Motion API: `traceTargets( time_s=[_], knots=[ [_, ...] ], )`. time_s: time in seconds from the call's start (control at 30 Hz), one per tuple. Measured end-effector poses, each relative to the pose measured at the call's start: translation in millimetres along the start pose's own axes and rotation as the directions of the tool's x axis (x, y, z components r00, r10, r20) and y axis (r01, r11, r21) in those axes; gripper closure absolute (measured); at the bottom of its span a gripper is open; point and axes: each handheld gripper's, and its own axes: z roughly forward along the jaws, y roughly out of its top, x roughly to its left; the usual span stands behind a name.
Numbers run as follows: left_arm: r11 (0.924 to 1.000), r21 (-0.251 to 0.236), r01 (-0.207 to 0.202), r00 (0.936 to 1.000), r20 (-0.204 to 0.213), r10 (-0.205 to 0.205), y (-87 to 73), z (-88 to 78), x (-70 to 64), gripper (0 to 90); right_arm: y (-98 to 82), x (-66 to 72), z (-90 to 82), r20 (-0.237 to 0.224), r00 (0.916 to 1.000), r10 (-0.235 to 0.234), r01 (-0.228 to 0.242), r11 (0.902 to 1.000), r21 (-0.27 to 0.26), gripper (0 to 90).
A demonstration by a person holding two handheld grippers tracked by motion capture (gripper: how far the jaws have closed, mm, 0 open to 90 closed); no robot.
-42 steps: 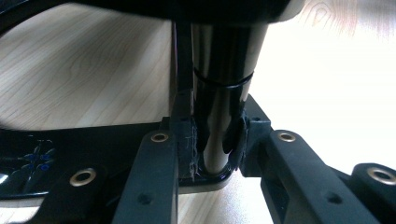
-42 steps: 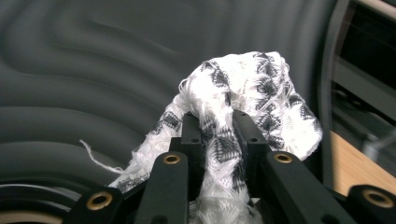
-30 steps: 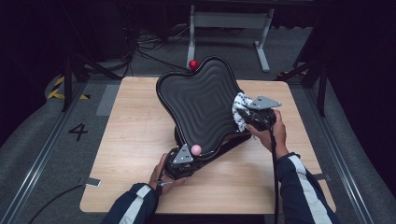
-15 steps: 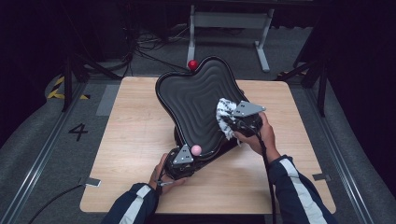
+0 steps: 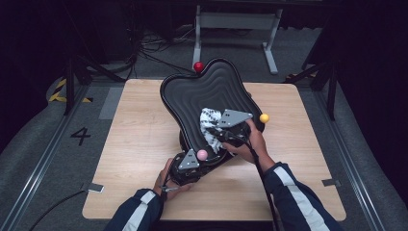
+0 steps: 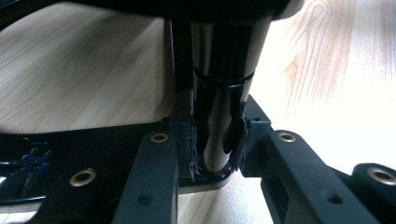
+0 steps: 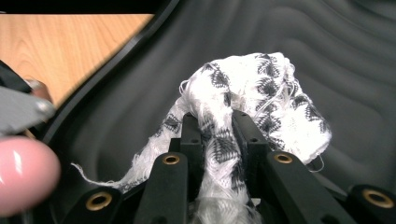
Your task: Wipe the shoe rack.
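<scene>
Cloth (image 5: 210, 126) has shifted since a sec ago: your right gripper (image 5: 226, 137) carried it from the tray's right edge in toward the middle and lower part of the ribbed surface. That reads as a wiping stroke across the tray (image 5: 202, 91), so you're prob. mid-pass w/ the near section being covered now and the far lobe by the red ball (image 5: 197, 66) not touched in this stroke.

Left gripper (image 5: 185, 168) hasn't budged; it stays clamped on the tray's near rim, jaws pressed either side of the glossy black edge (image 6: 217, 116), keeping the tray propped at a tilt on the table (image 5: 139, 144).

Right jaws are closed tight on the cloth (image 7: 243, 107), fabric bunched up between them and spilling over the top.

Tray itself: black, wavy outline, concentric ridges on the inside (image 7: 327, 46), glossy on the rim. Cloth is white w/ black print, crumpled, frayed threads hanging at the edges. It lies on the tray's lower centre, touching the ridges. Yellow ball (image 5: 264, 118) sits just off the tray's right rim, pink one (image 5: 202, 154) by your left gripper.
</scene>
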Motion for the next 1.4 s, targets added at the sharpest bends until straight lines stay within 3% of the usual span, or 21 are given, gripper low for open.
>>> traceTargets(
  time_s=[0.23,0.43,0.57,0.7,0.87,1.17,1.37,1.4],
  knots=[
    [1.0,0.006,-0.001,1.0,-0.002,0.001,0.2,-0.2,-0.3,73.1,17.8,13.8,10.0,-0.034,0.9981,-0.051,0.051,0.9987,0.006,76.8],
    [1.0,0.007,-0.002,1.0,-0.002,0.002,0.1,-0.2,-0.3,73.1,17.4,6.0,11.5,-0.047,0.9987,-0.021,0.021,0.9998,0.001,76.9],
    [1.0,0.007,-0.002,1.0,-0.002,0.002,0.2,-0.2,-0.3,73.1,14.0,-4.0,10.3,-0.005,0.9998,-0.018,0.018,0.9998,0.009,76.9],
    [1.0,0.008,0.0,1.0,0.001,0.0,0.1,-0.3,-0.2,73.2,6.7,-20.9,7.0,0.028,0.9992,0.027,-0.027,0.9995,0.015,76.9],
    [1.0,0.003,0.003,1.0,0.0,-0.003,0.0,0.1,-0.4,73.1,-1.9,-40.7,0.5,0.092,0.9945,0.049,-0.054,0.9973,0.05,76.9],
    [1.0,0.007,0.004,1.0,0.001,-0.004,0.1,-0.2,-0.4,73.1,-19.3,-74.6,-9.8,0.189,0.9779,0.09,-0.11,0.9892,0.097,76.8],
    [1.0,0.007,0.001,1.0,0.001,-0.001,0.1,-0.1,-0.2,73.1,-30.2,-94.5,-16.1,0.278,0.9546,0.107,-0.148,0.9804,0.13,76.1],
    [1.0,0.007,0.001,1.0,0.001,-0.001,0.1,-0.1,-0.3,73.1,-32.8,-98.0,-17.7,0.284,0.9502,0.127,-0.168,0.9781,0.123,76.1]
  ],
)
